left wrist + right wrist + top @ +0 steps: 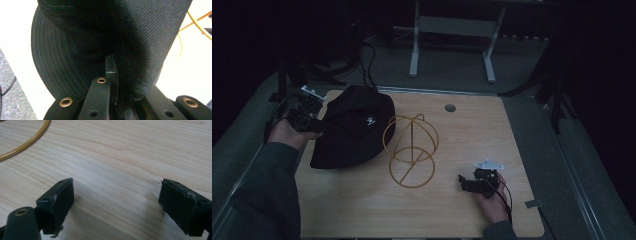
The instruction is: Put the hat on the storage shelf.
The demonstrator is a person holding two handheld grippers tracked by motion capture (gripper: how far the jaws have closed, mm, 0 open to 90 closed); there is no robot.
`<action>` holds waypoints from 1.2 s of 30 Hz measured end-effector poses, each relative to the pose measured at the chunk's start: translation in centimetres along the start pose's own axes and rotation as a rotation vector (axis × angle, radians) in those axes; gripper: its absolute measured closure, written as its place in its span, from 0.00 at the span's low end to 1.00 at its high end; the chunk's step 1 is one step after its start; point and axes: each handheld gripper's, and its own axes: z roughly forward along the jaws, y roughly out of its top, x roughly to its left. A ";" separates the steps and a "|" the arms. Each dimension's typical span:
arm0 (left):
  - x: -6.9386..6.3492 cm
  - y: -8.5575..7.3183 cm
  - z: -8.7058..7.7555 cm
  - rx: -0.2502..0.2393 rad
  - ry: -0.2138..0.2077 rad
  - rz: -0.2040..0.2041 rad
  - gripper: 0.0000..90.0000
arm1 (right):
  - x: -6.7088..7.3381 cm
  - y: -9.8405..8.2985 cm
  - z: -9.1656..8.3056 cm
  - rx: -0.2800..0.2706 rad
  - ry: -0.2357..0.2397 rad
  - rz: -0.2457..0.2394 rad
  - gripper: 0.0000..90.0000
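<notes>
1. Looking nearest to us first, we see the right gripper (465, 183) resting low over the pale wood-grain table (472, 130), close to the near edge, its two black jaws spread wide with bare wood between them and nothing held. The risk we judge here is small: if this hand sweeps left without lifting, a jaw could catch the base ring of the yellow wire dome-shaped stand (411, 150) and skid it.

2. Moving to the middle, we find the stand upright, its hoops just beside the black fabric bucket hat (354, 126). It looks light and open-framed, so we expect it to tip or slide at any nudge from the hat.

3. Turning farther left, we see the left gripper (314, 124) pinched on the hat's brim at the hat's left side; in the left gripper view the jaws are closed onto a fold of dark cloth (125, 82). The bite looks shallow, near the edge of the fabric, so we think the cloth could slip free on a quick lift.

4. Judging the hat itself, it lies on the left of the table with its brim reaching the left edge. Soft cloth held at one point will sag and swing, and that could knock the stand over.
</notes>
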 end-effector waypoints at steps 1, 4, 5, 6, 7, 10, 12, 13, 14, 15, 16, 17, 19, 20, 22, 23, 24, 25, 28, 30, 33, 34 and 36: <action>0.0 0.0 -0.1 -0.001 0.001 0.003 0.98 | 0.0 0.0 0.0 0.000 0.000 -0.001 0.14; 0.0 0.2 -0.4 -0.005 -0.001 0.010 0.98 | 0.0 0.0 0.0 0.000 0.000 0.000 0.14; 0.0 0.2 -0.5 -0.010 0.002 0.012 0.98 | 0.0 0.0 0.0 0.000 0.000 0.000 0.14; 0.0 0.3 -0.7 -0.013 0.000 0.018 0.98 | 0.0 0.0 0.0 0.000 0.000 0.000 0.14; -0.1 0.3 -0.8 -0.020 -0.009 0.019 0.98 | 0.0 0.0 0.0 0.000 0.000 0.000 0.14; 0.0 0.4 -1.1 -0.027 -0.018 0.023 0.98 | 0.0 0.0 0.0 0.000 0.000 0.000 0.14; -0.1 0.5 -1.3 -0.029 -0.014 0.027 0.98 | 0.0 0.0 0.0 0.000 0.000 0.000 0.14; -0.1 0.5 -1.4 -0.028 -0.015 0.029 0.98 | 0.0 0.0 0.0 0.000 0.000 0.000 0.14; -0.1 0.6 -1.5 -0.030 -0.016 0.029 0.98 | 0.0 0.0 0.0 0.000 0.000 0.000 0.14; -0.1 0.6 -1.6 -0.030 -0.017 0.031 0.98 | 0.0 0.0 0.0 0.000 0.000 0.000 0.14; -0.1 0.6 -1.7 -0.032 -0.016 0.029 0.98 | 0.0 0.0 0.0 0.000 0.000 0.000 0.14; -0.1 0.7 -1.8 -0.031 -0.017 0.031 0.98 | 0.0 0.0 0.0 0.000 0.000 0.000 0.14; -0.1 0.7 -2.0 -0.032 -0.021 0.033 0.98 | 0.0 0.0 0.0 0.000 0.000 0.000 0.14; -0.1 0.7 -2.0 -0.034 -0.024 0.035 0.98 | 0.0 0.0 0.0 0.000 0.000 0.000 0.14; -0.1 0.8 -2.2 -0.036 -0.028 0.039 0.98 | 0.0 0.0 0.0 0.001 0.001 -0.001 0.14; -0.1 0.8 -2.4 -0.040 -0.030 0.043 0.98 | 0.0 0.0 0.0 0.001 0.001 -0.001 0.14; -0.2 0.8 -2.5 -0.041 -0.031 0.046 0.98 | 0.0 0.0 0.0 0.000 0.001 0.000 0.14; -0.2 0.8 -2.6 -0.041 -0.031 0.049 0.98 | 0.0 0.0 0.0 -0.001 0.000 -0.001 0.14; -0.3 0.9 -2.8 -0.044 -0.029 0.053 0.98 | 0.0 0.0 0.0 0.001 0.001 0.000 0.14; -0.3 0.9 -3.0 -0.048 -0.030 0.052 0.98 | 0.0 0.0 0.0 0.001 0.001 -0.001 0.14; -0.2 1.0 -3.3 -0.056 -0.029 0.052 0.98 | 0.0 0.0 0.0 0.001 0.001 -0.001 0.14; -0.2 1.0 -3.5 -0.058 -0.029 0.050 0.98 | 0.0 0.0 0.0 0.001 0.001 -0.001 0.14; -0.2 1.0 -3.8 -0.063 -0.027 0.048 0.98 | 0.0 0.0 0.0 0.001 0.001 -0.001 0.14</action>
